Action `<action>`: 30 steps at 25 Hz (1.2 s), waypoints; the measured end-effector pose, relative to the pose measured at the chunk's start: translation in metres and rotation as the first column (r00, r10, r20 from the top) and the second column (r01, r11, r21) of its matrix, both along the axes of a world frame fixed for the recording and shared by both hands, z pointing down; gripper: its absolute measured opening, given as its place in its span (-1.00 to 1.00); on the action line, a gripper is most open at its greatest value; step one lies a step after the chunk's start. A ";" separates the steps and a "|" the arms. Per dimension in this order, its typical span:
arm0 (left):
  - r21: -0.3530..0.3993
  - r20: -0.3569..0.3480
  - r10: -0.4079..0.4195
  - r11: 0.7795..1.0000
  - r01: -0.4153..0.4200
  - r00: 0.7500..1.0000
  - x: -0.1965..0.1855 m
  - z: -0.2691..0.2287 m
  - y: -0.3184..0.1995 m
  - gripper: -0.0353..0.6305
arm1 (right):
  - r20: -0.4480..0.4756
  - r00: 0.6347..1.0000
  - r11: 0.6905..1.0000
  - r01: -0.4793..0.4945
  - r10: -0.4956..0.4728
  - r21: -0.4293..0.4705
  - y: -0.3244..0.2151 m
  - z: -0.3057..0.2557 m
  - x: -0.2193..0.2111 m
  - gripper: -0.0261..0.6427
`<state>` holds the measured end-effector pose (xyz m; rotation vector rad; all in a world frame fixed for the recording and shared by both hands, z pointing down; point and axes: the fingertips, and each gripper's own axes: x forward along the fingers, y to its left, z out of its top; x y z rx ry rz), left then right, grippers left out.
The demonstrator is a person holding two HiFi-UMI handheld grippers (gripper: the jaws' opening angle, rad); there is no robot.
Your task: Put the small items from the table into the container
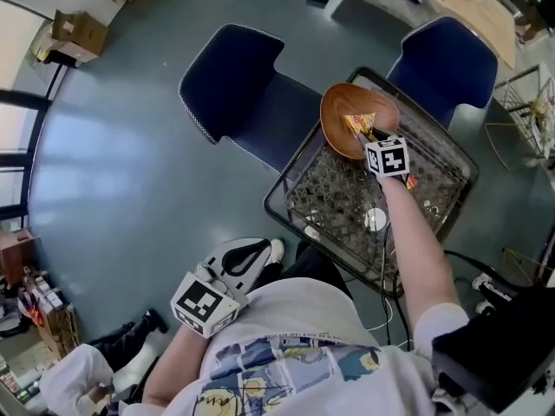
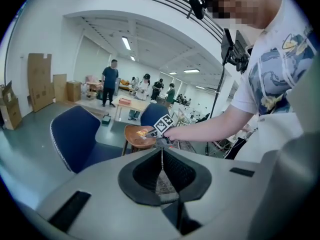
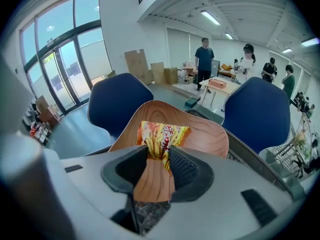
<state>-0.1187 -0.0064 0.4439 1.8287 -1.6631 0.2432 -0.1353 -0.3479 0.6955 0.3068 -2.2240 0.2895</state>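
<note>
A wooden bowl stands at the far end of a small wire-rimmed table. My right gripper reaches over the bowl, shut on a yellow-and-orange snack packet. In the right gripper view the packet is pinched between the pads and hangs over the bowl's inside. My left gripper is held back near my body, away from the table. In the left gripper view its jaws meet with nothing between them, and the bowl lies far ahead.
A round white item lies on the table's patterned top. Two blue chairs stand behind the table. A metal rack is at the right, and cables lie on the floor by my right side. People stand far off.
</note>
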 end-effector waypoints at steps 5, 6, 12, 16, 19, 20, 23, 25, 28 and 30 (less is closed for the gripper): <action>-0.002 0.004 -0.051 0.999 0.051 0.999 0.003 -0.001 -0.001 -0.87 | -0.053 0.997 0.998 0.053 -0.055 -0.036 -0.008 0.026 -0.012 -0.49; -0.006 0.001 -0.061 0.998 0.061 0.998 0.002 0.000 0.002 -0.87 | -0.062 0.996 0.998 0.053 -0.056 -0.040 -0.008 0.029 -0.011 -0.49; 0.003 -0.010 -0.092 0.996 0.092 0.996 -0.002 -0.001 0.016 -0.86 | -0.055 0.997 0.997 0.056 -0.058 -0.044 0.001 0.028 -0.011 -0.42; 0.021 -0.014 -0.063 0.998 0.063 0.998 0.001 -0.009 0.021 -0.87 | -0.007 0.999 0.999 0.037 -0.037 -0.020 0.012 0.001 0.001 -0.42; 0.046 -0.022 -0.022 0.999 0.023 1.000 0.005 -0.014 0.023 -0.86 | 0.039 0.999 1.000 0.015 -0.016 0.001 0.026 -0.024 0.017 -0.42; 0.054 -0.023 -0.005 0.999 0.006 1.000 0.008 -0.016 0.024 -0.86 | 0.050 0.999 1.000 0.009 -0.009 0.005 0.033 -0.031 0.025 -0.42; 0.074 -0.018 0.051 0.996 -0.050 0.999 0.019 -0.018 0.027 -0.87 | 0.084 0.996 1.000 -0.017 0.016 0.009 0.057 -0.048 0.054 -0.42; 0.089 -0.015 0.090 0.992 -0.089 0.996 0.026 -0.018 0.027 -0.86 | 0.104 0.994 0.999 -0.035 0.034 0.012 0.075 -0.059 0.074 -0.42; 0.108 -0.019 0.152 0.983 -0.149 0.988 0.038 -0.019 0.027 -0.86 | 0.123 0.991 0.998 -0.064 0.061 0.021 0.101 -0.073 0.105 -0.42; 0.118 -0.024 0.189 0.976 -0.185 0.982 0.048 -0.018 0.026 -0.87 | 0.129 0.988 0.996 -0.086 0.082 0.024 0.118 -0.079 0.127 -0.42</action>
